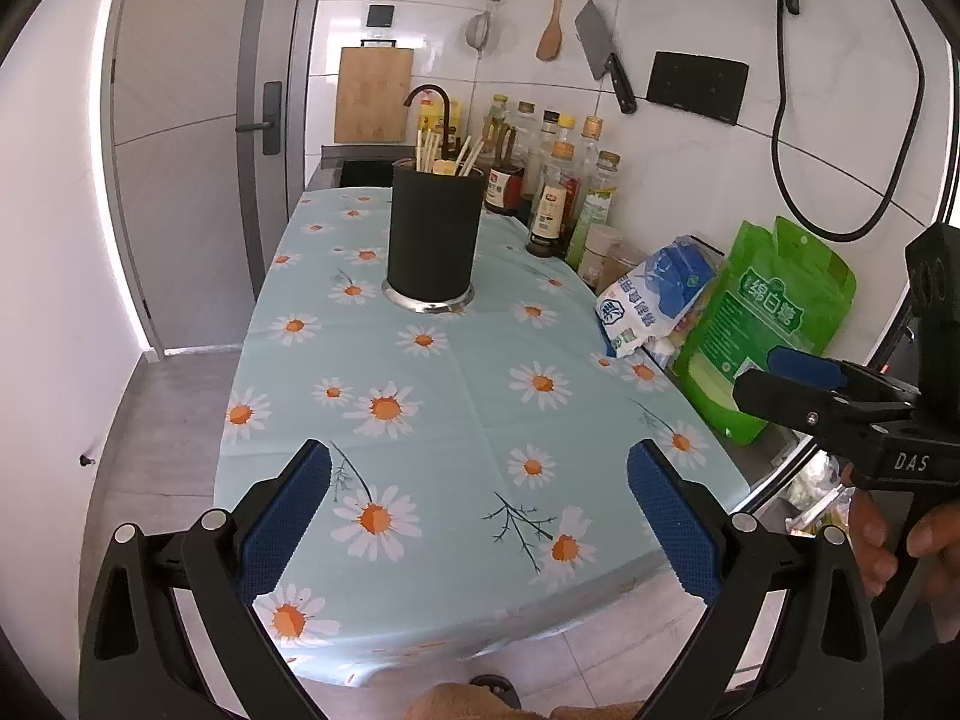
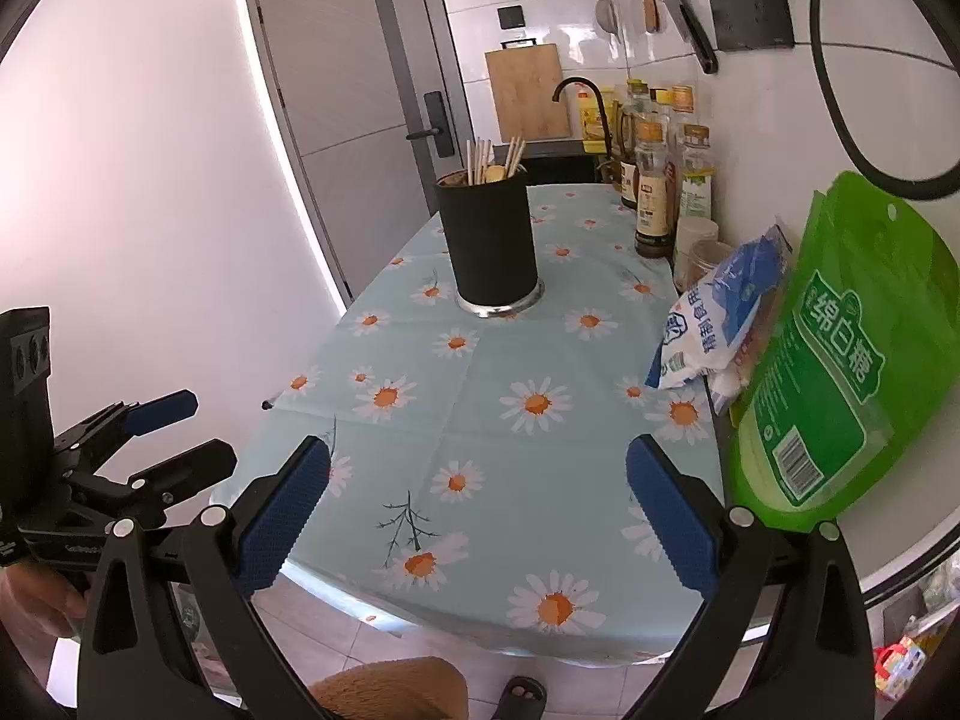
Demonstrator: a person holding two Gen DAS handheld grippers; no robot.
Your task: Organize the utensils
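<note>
Nearest the cameras, both grippers hang over the near edge of the desk [image 1: 456, 420] with nothing between their blue-padded fingers [image 1: 288, 516]. The left gripper [image 1: 480, 516] is spread wide above the daisy-print cloth [image 1: 420, 450], and the right gripper [image 2: 477, 516] is spread just as wide over its own side of the cloth. In the left wrist view the right gripper appears at the right edge, held by a hand [image 1: 900, 540] around its handle; in the right wrist view a hand [image 2: 36, 600] grips the left gripper at the lower left. A knee in tan fabric [image 2: 390, 690] and a dark sandal [image 2: 522, 693] show below the desk edge. Along the right side of the desk, against the tiled wall, a green pouch [image 2: 840, 360] stands upright with a blue-and-white bag [image 2: 720, 318] leaning just beside it. Farther back, near the middle of the cloth, a black cylindrical holder [image 1: 433, 234] stands upright on a silver base, with chopsticks [image 1: 427, 150] and a pale utensil handle sticking up from it. Behind and to its right is a row of sauce bottles [image 1: 552, 204]. Beyond these are a dark faucet [image 1: 432, 102], a wooden cutting board [image 1: 371, 95] against the wall, and a cleaver [image 1: 603, 54] and wooden spoon [image 1: 553, 18] hanging on the tiles.
</note>
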